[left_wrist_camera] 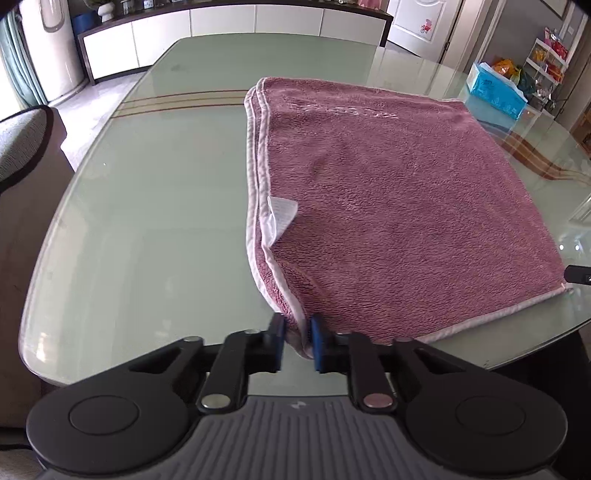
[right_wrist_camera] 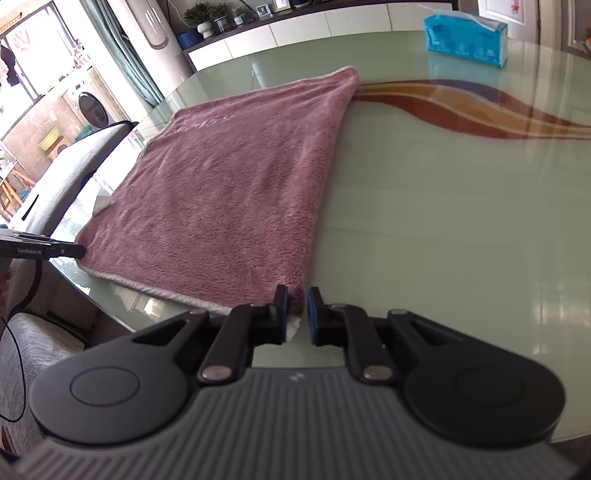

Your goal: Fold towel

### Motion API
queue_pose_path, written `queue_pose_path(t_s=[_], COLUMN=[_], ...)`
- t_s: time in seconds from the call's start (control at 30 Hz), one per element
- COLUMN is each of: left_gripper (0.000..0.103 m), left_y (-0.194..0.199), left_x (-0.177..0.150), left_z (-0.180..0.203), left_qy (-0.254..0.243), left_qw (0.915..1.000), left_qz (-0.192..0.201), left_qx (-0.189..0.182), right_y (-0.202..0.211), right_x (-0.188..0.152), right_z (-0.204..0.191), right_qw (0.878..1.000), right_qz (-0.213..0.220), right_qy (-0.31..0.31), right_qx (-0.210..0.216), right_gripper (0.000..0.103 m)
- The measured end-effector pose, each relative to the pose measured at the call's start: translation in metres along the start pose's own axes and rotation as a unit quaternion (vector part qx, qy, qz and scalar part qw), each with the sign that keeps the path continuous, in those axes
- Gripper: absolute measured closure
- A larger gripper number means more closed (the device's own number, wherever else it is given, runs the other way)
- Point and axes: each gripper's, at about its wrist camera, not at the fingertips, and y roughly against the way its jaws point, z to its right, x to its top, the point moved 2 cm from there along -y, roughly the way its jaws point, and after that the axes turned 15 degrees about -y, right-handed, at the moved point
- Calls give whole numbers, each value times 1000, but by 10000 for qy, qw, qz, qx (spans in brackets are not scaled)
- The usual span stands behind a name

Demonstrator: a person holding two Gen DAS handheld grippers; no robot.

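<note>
A pink towel (left_wrist_camera: 388,206) with white edging lies folded in two layers on the glass table (left_wrist_camera: 147,206). A white label (left_wrist_camera: 282,210) shows at its left edge. My left gripper (left_wrist_camera: 297,334) is shut on the towel's near left corner, at the table's front edge. In the right wrist view the same towel (right_wrist_camera: 229,192) lies flat. My right gripper (right_wrist_camera: 295,308) is shut on its near right corner. The left gripper's tip (right_wrist_camera: 70,252) shows at the towel's far left corner in the right wrist view, and the right gripper's tip (left_wrist_camera: 578,275) shows at the right edge of the left wrist view.
A blue tissue box (right_wrist_camera: 465,40) stands at the table's far right; it also shows in the left wrist view (left_wrist_camera: 495,92). A grey chair back (left_wrist_camera: 22,144) stands left of the table. A white cabinet (left_wrist_camera: 229,33) lines the back wall.
</note>
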Motion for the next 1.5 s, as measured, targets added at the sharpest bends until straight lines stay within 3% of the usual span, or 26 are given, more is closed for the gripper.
queue_pose_path(t_s=[0.13, 0.27, 0.3, 0.33, 0.37, 0.43, 0.63, 0.73, 0.9, 1.07, 1.27, 1.5], left_gripper=[92, 91, 90, 88, 84, 82, 80, 79, 79, 79, 78, 78], left_y=[1, 4, 5, 5, 5, 8, 23, 29, 29, 24, 17, 10], left_x=[-2, -6, -6, -7, -7, -8, -15, -20, -23, -18, -13, -12], left_z=[10, 10, 7, 3, 0, -5, 7, 10, 14, 30, 41, 41], left_qy=[26, 28, 86, 168, 224, 277, -791, -1313, -2019, -3013, -3648, -3976], left_qw=[10000, 10000, 9999, 9998, 9997, 9995, 9958, 9895, 9775, 9521, 9309, 9172], left_qz=[6, -21, -33, -47, -54, -49, -27, 21, 65, 111, 78, -203], left_qx=[43, 33, 50, 85, 104, 105, 466, 609, 611, 506, 181, -182], right_y=[10, 22, 24, 26, 26, 28, 26, 25, 26, 19, -2, -15], right_x=[5, 6, 5, 3, 1, -3, -12, -14, -12, -15, -18, -18], right_z=[23, 37, 38, 34, 28, 15, -11, -18, -29, -47, -60, -58], right_qw=[9996, 9992, 9989, 9990, 9992, 9986, 9832, 9672, 9469, 9174, 8983, 8945], right_qz=[141, 126, 106, 92, 112, 203, 67, 39, -29, -340, -828, -1086], right_qy=[-132, -369, -409, -330, -185, 295, 1718, 2483, 3132, 3872, 4219, 4255], right_qx=[-190, 98, 212, 283, 327, 401, 606, 539, 726, 857, 902, 839], right_gripper=[99, 96, 87, 69, 63, 60, 61, 61, 61, 61, 64, 64])
